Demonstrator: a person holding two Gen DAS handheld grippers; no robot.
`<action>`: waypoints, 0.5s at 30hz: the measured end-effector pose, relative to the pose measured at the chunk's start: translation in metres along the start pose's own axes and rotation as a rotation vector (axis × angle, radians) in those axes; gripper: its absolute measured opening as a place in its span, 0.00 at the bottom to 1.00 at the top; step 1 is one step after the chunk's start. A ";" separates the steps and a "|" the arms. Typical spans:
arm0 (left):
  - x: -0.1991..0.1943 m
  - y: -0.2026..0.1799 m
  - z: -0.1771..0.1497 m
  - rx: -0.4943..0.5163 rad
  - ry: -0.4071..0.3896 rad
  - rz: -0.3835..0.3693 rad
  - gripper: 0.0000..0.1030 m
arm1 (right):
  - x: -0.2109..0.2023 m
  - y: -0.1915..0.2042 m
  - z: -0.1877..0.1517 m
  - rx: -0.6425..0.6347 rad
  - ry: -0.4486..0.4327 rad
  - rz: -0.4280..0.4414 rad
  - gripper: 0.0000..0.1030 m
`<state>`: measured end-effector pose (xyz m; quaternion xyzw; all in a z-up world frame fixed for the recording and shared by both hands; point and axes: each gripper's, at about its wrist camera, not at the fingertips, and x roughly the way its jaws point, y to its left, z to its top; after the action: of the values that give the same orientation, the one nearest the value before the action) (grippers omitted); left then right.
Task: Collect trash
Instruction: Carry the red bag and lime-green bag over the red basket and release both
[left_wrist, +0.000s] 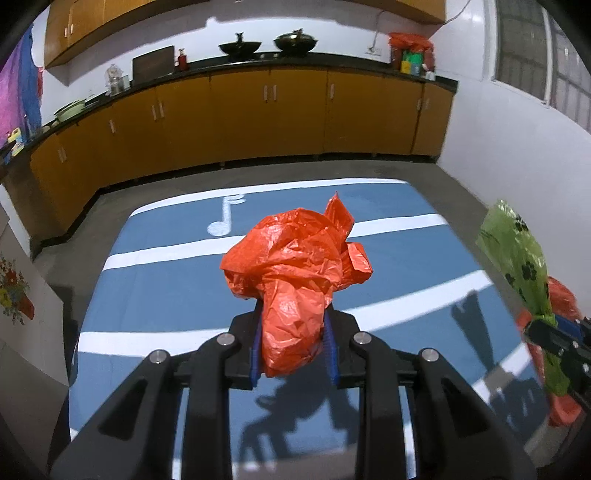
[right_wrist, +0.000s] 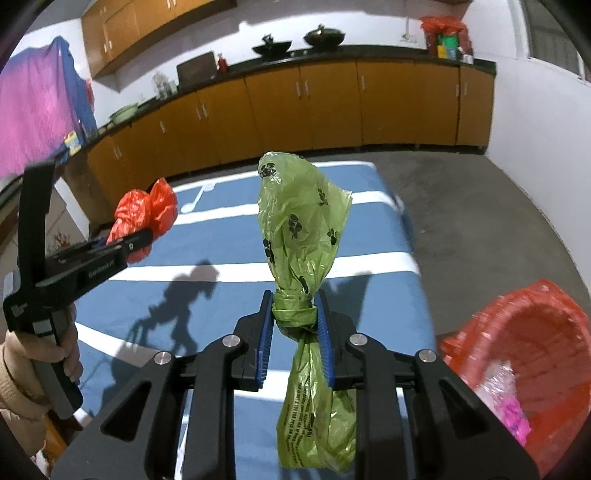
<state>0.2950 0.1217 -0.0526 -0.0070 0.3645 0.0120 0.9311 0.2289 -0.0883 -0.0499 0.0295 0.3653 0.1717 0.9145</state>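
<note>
On the left, the left gripper (left_wrist: 293, 347) is clenched on a crumpled orange plastic bag (left_wrist: 295, 266), held up off the blue striped mat (left_wrist: 166, 280), probably so it can be carried away. Next, the right gripper (right_wrist: 295, 339) pinches a knotted green paw-print bag (right_wrist: 301, 229) at its knot, a firm place to grip. Farthest right, a red bin (right_wrist: 535, 332) with an orange liner sits just beside the mat, likely where both bags belong.
</note>
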 end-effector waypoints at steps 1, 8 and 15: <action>-0.007 -0.005 -0.001 0.004 -0.006 -0.009 0.26 | -0.010 -0.004 -0.001 0.007 -0.012 -0.007 0.22; -0.048 -0.049 -0.007 0.043 -0.039 -0.090 0.26 | -0.055 -0.031 -0.016 0.048 -0.066 -0.062 0.22; -0.075 -0.093 -0.021 0.088 -0.049 -0.166 0.26 | -0.092 -0.061 -0.035 0.115 -0.100 -0.118 0.22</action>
<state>0.2278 0.0271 -0.0166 0.0041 0.3402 -0.0810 0.9369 0.1611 -0.1792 -0.0254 0.0687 0.3293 0.0945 0.9370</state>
